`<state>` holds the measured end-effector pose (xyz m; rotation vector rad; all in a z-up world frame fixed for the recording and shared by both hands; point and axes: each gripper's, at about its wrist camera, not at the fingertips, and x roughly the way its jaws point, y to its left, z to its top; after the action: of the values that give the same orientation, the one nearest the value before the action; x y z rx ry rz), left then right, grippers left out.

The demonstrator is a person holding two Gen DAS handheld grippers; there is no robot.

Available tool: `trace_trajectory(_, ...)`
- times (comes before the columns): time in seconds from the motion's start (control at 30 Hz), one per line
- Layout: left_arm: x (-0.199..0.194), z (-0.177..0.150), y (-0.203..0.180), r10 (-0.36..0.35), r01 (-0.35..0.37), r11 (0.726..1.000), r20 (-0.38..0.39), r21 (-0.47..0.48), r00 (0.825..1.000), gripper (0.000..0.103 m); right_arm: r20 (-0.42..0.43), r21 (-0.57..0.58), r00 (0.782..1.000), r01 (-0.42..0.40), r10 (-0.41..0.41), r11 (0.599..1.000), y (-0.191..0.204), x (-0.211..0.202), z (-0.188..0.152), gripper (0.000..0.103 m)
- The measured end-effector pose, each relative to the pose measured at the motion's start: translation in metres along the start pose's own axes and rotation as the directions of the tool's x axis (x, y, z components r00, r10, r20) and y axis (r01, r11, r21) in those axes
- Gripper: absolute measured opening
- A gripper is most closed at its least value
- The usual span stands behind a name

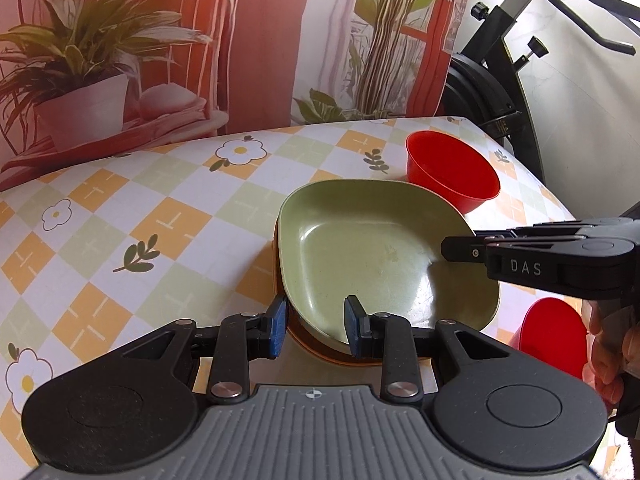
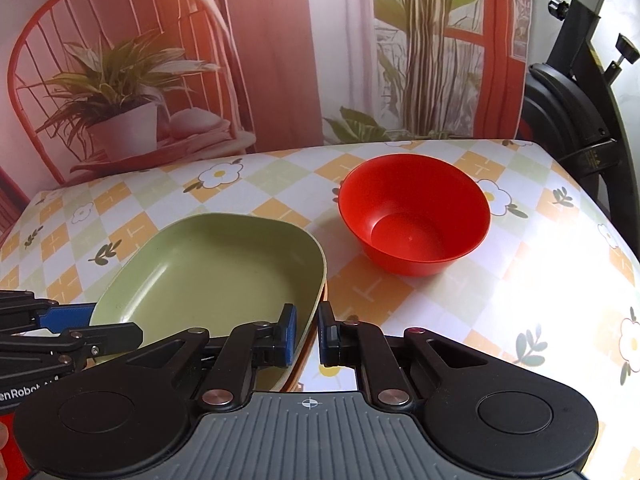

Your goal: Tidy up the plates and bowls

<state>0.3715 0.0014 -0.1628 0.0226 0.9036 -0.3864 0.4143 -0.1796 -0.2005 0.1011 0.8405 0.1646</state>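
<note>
Sitting on an orange plate [image 1: 304,344] mid-table, the green plate [image 1: 372,256] has both grippers at its edges. Left gripper [image 1: 316,326] fingers are spread, straddling the near rim without pinching it. Right gripper [image 2: 307,334] fingers are parted around the opposite rim, gap showing. One red bowl [image 2: 414,214] stands just beside the plates on the checked tablecloth [image 2: 500,300]; another red bowl [image 1: 554,340] is near the person's hand [image 1: 610,354].
</note>
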Motion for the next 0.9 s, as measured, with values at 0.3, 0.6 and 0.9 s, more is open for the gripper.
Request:
trace_trajectory(0.3,0.0004,0.0003,-0.0039,0.025,-0.026,0.999,0.003,0.038,1.000,0.032,0.000,-0.006,1.000,0.009,-0.009,1.000,0.0026,0.0008,0.0009,0.010)
trace_trajectory(0.6,-0.0004,0.0008,0.0020,0.048,-0.048,0.999,-0.002,0.021,0.999,0.033,0.001,0.011,1.000,-0.008,0.008,1.000,-0.0022,-0.0053,-0.0011,0.012)
trace_trajectory(0.9,-0.0058,-0.0010,0.0035,0.059,-0.059,0.998,-0.003,0.018,0.998,0.036,-0.044,-0.002,0.999,-0.013,0.013,1.000,0.0015,-0.0051,-0.0066,0.019)
